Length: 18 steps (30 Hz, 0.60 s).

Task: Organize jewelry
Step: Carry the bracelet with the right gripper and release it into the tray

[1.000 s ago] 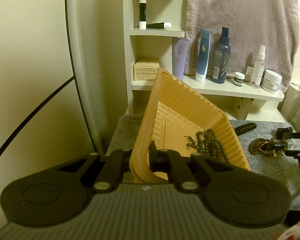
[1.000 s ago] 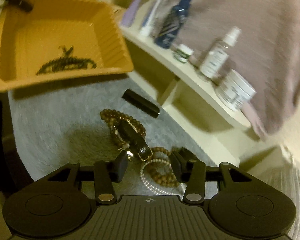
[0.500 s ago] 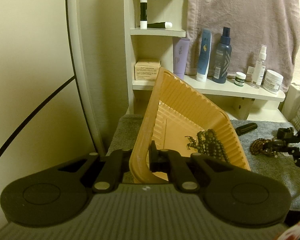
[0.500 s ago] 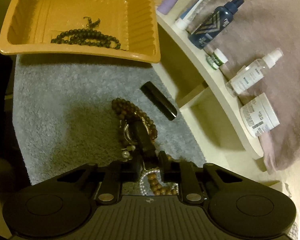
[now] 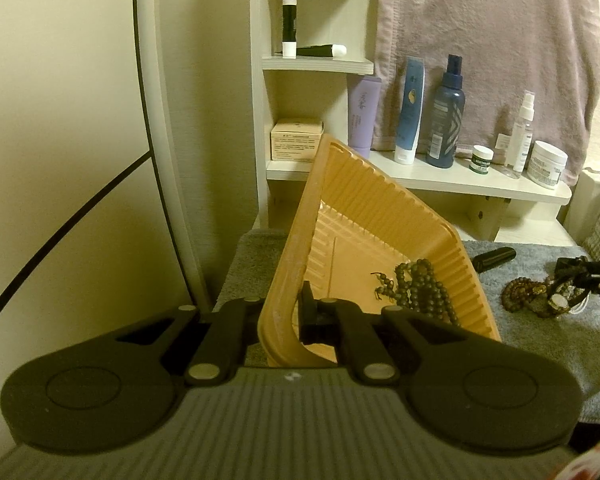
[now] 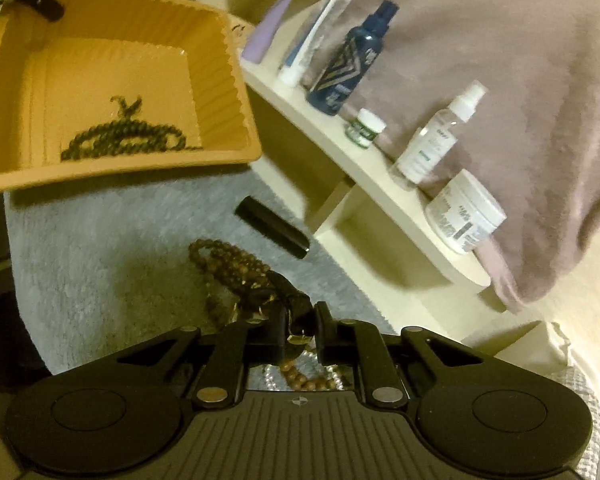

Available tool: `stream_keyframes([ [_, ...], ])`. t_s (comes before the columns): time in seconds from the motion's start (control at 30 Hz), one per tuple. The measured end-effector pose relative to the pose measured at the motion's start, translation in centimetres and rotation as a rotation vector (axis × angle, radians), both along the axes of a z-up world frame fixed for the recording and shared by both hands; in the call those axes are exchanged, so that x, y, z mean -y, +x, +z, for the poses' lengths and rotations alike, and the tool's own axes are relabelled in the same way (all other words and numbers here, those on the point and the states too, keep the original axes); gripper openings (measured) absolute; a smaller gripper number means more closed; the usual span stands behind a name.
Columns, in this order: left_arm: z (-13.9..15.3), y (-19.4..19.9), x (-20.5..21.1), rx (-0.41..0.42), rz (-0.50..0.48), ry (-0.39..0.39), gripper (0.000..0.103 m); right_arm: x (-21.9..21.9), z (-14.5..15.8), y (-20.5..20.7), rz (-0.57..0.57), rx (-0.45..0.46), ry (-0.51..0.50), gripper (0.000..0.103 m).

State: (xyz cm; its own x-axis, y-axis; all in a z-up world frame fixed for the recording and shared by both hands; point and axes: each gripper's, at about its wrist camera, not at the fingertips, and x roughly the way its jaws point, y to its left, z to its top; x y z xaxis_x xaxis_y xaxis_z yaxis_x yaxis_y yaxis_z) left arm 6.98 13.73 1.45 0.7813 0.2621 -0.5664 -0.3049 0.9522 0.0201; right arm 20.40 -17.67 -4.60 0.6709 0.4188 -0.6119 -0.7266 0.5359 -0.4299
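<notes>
2 grippers split the work. The left gripper (image 5: 290, 316) was clamped on the near rim of the ribbed orange plastic tray (image 5: 384, 216), tilted up, with a dark beaded strand (image 5: 416, 290) low inside it. The right gripper (image 6: 300, 334) was pinched narrow on a black-strapped watch (image 6: 288, 304) in the pile of brown wooden beads (image 6: 228, 260) on the grey towel-covered surface (image 6: 100, 240). In the right view, the tray lay at upper left. Only that view showed pearls (image 6: 274, 378) beneath the gripper.
</notes>
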Motion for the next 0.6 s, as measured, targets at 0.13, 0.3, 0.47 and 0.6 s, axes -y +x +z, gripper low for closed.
stream_keyframes([
  [0.13, 0.0, 0.0, 0.0, 0.001, 0.000, 0.000, 0.006, 0.2, 0.7, 0.0, -0.002, 0.003, 0.019, 0.014],
  [0.3, 0.0, 0.0, 0.1, 0.002, 0.002, -0.003, 0.006, -0.8, 2.4, -0.5, 0.022, 0.007, 0.069, 0.014],
  [0.47, 0.0, 0.0, 0.1, 0.002, 0.001, -0.004, 0.006, -3.2, 5.1, -1.1, 0.071, -0.044, 0.202, 0.014],
  [0.6, 0.0, 0.0, 0.0, 0.002, 0.002, -0.006, 0.006, -6.2, 6.1, -2.0, 0.140, -0.144, 0.293, 0.014],
])
